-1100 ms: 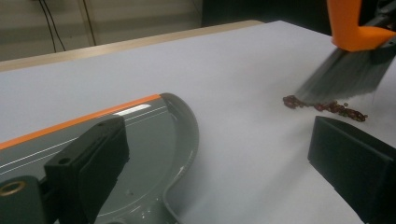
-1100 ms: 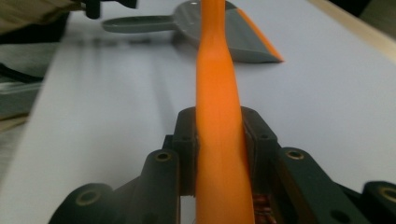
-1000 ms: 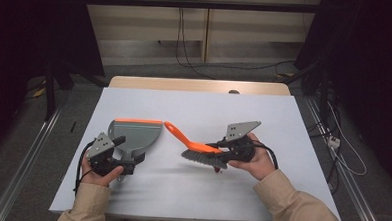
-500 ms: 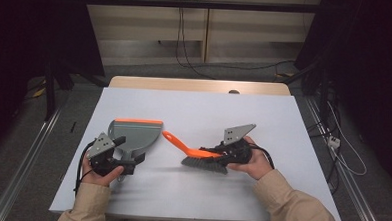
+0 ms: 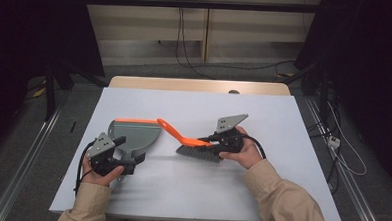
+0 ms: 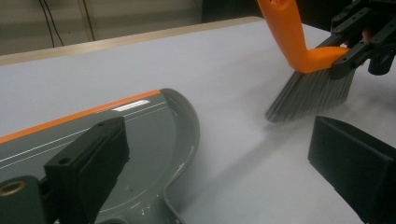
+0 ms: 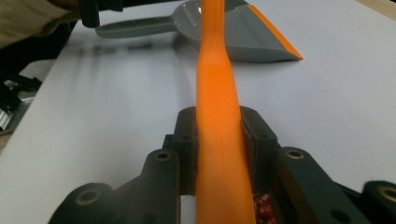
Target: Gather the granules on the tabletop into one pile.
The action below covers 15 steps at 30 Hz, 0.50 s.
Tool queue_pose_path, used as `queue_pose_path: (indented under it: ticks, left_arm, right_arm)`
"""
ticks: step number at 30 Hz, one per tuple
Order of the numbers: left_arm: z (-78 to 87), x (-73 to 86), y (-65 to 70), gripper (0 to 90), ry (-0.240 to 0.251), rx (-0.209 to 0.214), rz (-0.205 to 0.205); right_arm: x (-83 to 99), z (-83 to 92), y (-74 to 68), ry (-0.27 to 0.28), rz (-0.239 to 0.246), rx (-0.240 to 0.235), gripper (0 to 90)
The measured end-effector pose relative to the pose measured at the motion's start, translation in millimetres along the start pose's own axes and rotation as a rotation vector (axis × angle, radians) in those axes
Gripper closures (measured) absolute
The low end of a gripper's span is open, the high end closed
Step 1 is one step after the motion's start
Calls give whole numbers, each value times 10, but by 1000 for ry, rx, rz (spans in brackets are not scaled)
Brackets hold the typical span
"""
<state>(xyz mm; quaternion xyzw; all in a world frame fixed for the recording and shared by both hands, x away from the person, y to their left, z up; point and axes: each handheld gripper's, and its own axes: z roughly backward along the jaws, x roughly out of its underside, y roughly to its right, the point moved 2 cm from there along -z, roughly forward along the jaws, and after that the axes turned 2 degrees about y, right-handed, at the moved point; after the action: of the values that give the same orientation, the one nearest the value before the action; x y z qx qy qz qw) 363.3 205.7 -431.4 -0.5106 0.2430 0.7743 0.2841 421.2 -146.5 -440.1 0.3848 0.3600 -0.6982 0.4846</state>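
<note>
**A:** Where do things stand with the sweeping?

**B:** Early, I'd judge. The right gripper (image 5: 210, 139) has its fingers pinching the orange back of the hand brush (image 5: 195, 146), one pad on each side of it as the right gripper view shows, and the grey bristles hang just below those fingers, at or just above the worktop (image 5: 263, 118). The handle runs on ahead of the fingers toward the dustpan (image 5: 135, 134).

**A:** And the other side?

**B:** The left gripper (image 5: 131, 161) sits at the dustpan's handle. In the left gripper view its fingers (image 6: 91, 163) stand spread, one over the pan near the handle, the other out over bare worktop, so I'd call them open around the handle rather than clamped. The pan lies flat just ahead of those fingers, its orange lip at the far side of it.

**A:** What's left to do?

**B:** Nearly everything, by my reading: bringing the bristles and the pan's orange lip together and sweeping across it. I can't make out any crumbs or dirt on the surface.

**A:** Anything in the way?

**B:** Not between brush and pan; the stretch ahead of both sets of fingers is bare. The trailing cables run behind the hands, and a wooden edge lies beyond the white sheet, well apart.
</note>
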Motion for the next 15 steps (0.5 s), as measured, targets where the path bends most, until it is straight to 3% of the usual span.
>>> queue_pose_path:
  ticks: [8,12,15]
  left_arm:
    - [-7,2,9,49,-6,3,-9]
    - [-8,-1,13,49,-5,3,-12]
    - [-10,-3,22,49,-3,6,-10]
  right_arm:
    - [-92,135,-28,47,-31,36,714]
    - [-103,278,-8,52,-49,102,713]
    - [-103,363,-5,44,-36,148,713]
